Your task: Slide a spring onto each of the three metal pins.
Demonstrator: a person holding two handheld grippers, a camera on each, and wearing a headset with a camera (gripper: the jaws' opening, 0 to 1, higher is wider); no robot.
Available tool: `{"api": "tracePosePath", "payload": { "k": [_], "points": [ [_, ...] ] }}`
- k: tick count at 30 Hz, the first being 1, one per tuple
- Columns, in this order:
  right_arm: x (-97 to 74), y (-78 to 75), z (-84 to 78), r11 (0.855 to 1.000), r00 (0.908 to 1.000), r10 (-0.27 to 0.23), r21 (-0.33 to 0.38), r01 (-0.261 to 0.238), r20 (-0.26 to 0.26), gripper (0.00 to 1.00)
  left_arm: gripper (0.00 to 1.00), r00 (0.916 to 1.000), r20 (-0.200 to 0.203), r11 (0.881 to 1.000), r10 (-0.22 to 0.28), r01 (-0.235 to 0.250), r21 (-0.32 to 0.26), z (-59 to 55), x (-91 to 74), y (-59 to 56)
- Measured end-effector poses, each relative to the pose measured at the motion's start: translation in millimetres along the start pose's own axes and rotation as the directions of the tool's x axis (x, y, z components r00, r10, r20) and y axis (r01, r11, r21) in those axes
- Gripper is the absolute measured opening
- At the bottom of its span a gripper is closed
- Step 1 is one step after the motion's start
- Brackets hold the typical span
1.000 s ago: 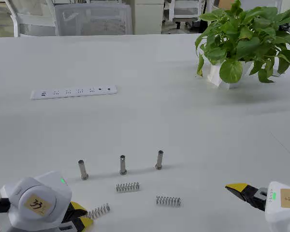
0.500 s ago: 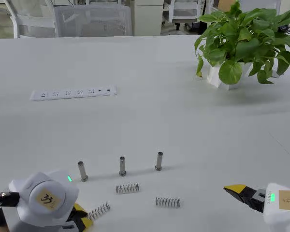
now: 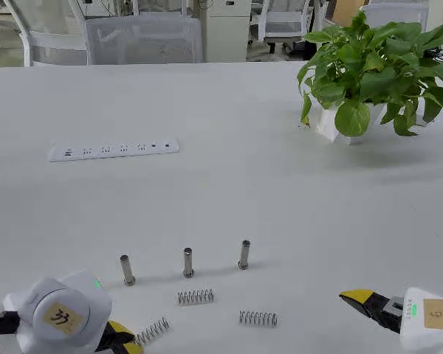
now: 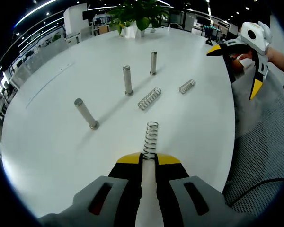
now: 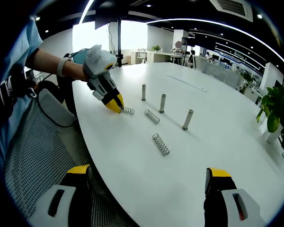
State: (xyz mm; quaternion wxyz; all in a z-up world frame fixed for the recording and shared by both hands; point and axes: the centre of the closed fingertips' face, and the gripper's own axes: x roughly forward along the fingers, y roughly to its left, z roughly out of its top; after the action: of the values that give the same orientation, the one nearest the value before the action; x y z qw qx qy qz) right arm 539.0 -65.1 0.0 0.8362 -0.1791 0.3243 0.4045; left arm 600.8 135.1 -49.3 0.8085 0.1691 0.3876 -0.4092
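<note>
The nearest spring [image 4: 151,137] seems to lie flat on the worktop [image 3: 229,192]. Its near end is pinched between the closed jaws of the left hand-held gripper [image 4: 149,158], and the coil runs straight out along the jaws, which should make it easy to tip up and aim. It sits closest to the person, just in front of the left pin [image 3: 127,270] as the head view has it.

That pin, the middle pin [image 3: 187,262] and the right pin [image 3: 244,254] stand upright in a row, all bare, so no spring is on one yet. The middle spring [image 3: 196,296] lies loose just before the middle pin. The third spring [image 3: 258,318] lies nearer the person and to the right, apart from the others.

The right hand-held gripper [image 5: 149,172] hangs at the worktop's near right, jaws wide and empty, well apart from the parts. It is probably kept back to leave the left one room.

Farther off are a power strip [image 3: 114,150], a potted plant [image 3: 369,59] and chairs [image 3: 144,37] beyond the far edge, none of them near the work. Nothing stands between the held spring and the left pin. The middle spring lies beside that path and could be nudged.
</note>
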Motion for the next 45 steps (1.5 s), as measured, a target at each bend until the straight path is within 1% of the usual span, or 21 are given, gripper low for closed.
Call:
{"api": "tracePosePath", "payload": {
  "k": [2, 5, 6, 8, 12, 16, 17, 18, 21, 22, 24, 25, 29, 31, 33, 35, 37, 41, 43, 44, 45],
  "points": [
    [0.1, -0.6, 1.2, 1.0, 1.0, 0.002, 0.005, -0.002, 0.006, 0.99, 0.06, 0.9999, 0.015, 1.0, -0.005, 0.005, -0.012, 2.5, -0.8, -1.8],
    [-0.2, -1.6, 4.6, 1.0, 0.9998, 0.007, 0.021, -0.007, 0.02, 0.99, 0.06, 0.9987, 0.05, 1.0, -0.014, 0.015, -0.015, 10.4, -3.3, -7.0],
    [-0.3, -1.9, 7.2, 1.0, 0.9995, 0.009, 0.03, -0.01, 0.031, 0.99, 0.06, 0.9974, 0.07, 1.0, -0.021, 0.021, -0.01, 15.5, -4.5, -10.1],
    [-0.2, -2.5, 11.7, 0.999, 0.9988, 0.013, 0.042, -0.015, 0.047, 0.98, 0.06, 0.995, 0.097, 1.0, -0.026, 0.026, 0.0, 23.3, -6.1, -14.8],
    [1.1, -2.8, 20.7, 0.998, 0.9967, 0.02, 0.063, -0.025, 0.078, 0.98, 0.06, 0.9896, 0.138, 0.999, -0.042, 0.042, 0.005, 35.4, -6.4, -24.4],
    [3.8, -1.6, 30.6, 0.995, 0.9931, 0.032, 0.086, -0.042, 0.113, 0.96, 0.06, 0.9798, 0.189, 0.998, -0.065, 0.064, 0.012, 48.4, -7.3, -35.9],
    [4.4, -1.4, 32.5, 0.995, 0.9921, 0.034, 0.093, -0.046, 0.12, 0.96, 0.06, 0.9767, 0.203, 0.997, -0.07, 0.071, 0.006, 51.1, -7.5, -37.8],
    [5.4, -0.6, 35.8, 0.993, 0.9903, 0.039, 0.106, -0.054, 0.133, 0.95, 0.06, 0.9712, 0.225, 0.997, -0.077, 0.079, 0.001, 55.3, -7.8, -40.6],
    [7.7, -0.3, 41.4, 0.99, 0.9874, 0.045, 0.123, -0.064, 0.152, 0.94, 0.06, 0.9636, 0.253, 0.996, -0.085, 0.092, -0.013, 60.9, -6.4, -44.6],
    [8.4, 0.7, 44.9, 0.989, 0.9858, 0.048, 0.129, -0.069, 0.161, 0.94, 0.06, 0.9603, 0.264, 0.995, -0.091, 0.1, -0.024, 63.1, -5.9, -47.2],
    [9.0, 1.7, 50.3, 0.986, 0.9824, 0.055, 0.146, -0.082, 0.178, 0.92, 0.06, 0.9542, 0.282, 0.993, -0.099, 0.111, -0.029, 66.6, -5.8, -51.1],
    [9.0, 2.4, 55.5, 0.982, 0.9781, 0.06, 0.164, -0.094, 0.199, 0.92, 0.06, 0.9508, 0.292, 0.993, -0.102, 0.116, -0.03, 68.5, -5.7, -53.5],
    [9.2, -0.5, 68.3, 0.972, 0.9666, 0.056, 0.207, -0.11, 0.25, 0.86, 0.06, 0.9386, 0.325, 0.991, -0.116, 0.133, -0.03, 74.7, -8.2, -62.0],
    [9.5, -0.6, 75.8, 0.957, 0.9563, 0.062, 0.256, -0.138, 0.286, 0.82, 0.06, 0.9312, 0.343, 0.988, -0.123, 0.146, -0.041, 78.7, -10.7, -65.5],
    [9.9, 0.0, 80.7, 0.945, 0.9477, 0.072, 0.281, -0.164, 0.311, 0.78, 0.06, 0.924, 0.359, 0.987, -0.131, 0.157, -0.043, 82.7, -14.4, -69.7],
    [11.4, 0.3, 83.1, 0.942, 0.9438, 0.078, 0.287, -0.175, 0.321, 0.75, 0.06, 0.9192, 0.372, 0.986, -0.131, 0.158, -0.045, 85.0, -16.4, -71.6],
    [12.8, 1.9, 85.8, 0.934, 0.9389, 0.083, 0.303, -0.191, 0.334, 0.73, 0.06, 0.9144, 0.383, 0.985, -0.131, 0.165, -0.055, 86.9, -17.4, -73.3],
    [15.4, 7.2, 94.6, 0.912, 0.9216, 0.104, 0.334, -0.239, 0.374, 0.66, 0.06, 0.9055, 0.401, 0.983, -0.139, 0.175, -0.055, 90.3, -18.3, -79.5],
    [16.3, 8.8, 98.6, 0.9, 0.9128, 0.114, 0.349, -0.262, 0.392, 0.6, 0.06, 0.9004, 0.409, 0.982, -0.148, 0.185, -0.051, 91.9, -18.8, -84.0],
    [16.4, 9.5, 100.6, 0.895, 0.9084, 0.117, 0.354, -0.272, 0.401, 0.57, 0.06, 0.8993, 0.41, 0.981, -0.152, 0.188, -0.049, 92.4, -18.8, -85.4],
    [16.7, 10.1, 101.6, 0.89, 0.9056, 0.121, 0.36, -0.281, 0.406, 0.53, 0.06, 0.8971, 0.414, 0.98, -0.155, 0.191, -0.047, 93.1, -19.2, -86.4]
  ]
}}
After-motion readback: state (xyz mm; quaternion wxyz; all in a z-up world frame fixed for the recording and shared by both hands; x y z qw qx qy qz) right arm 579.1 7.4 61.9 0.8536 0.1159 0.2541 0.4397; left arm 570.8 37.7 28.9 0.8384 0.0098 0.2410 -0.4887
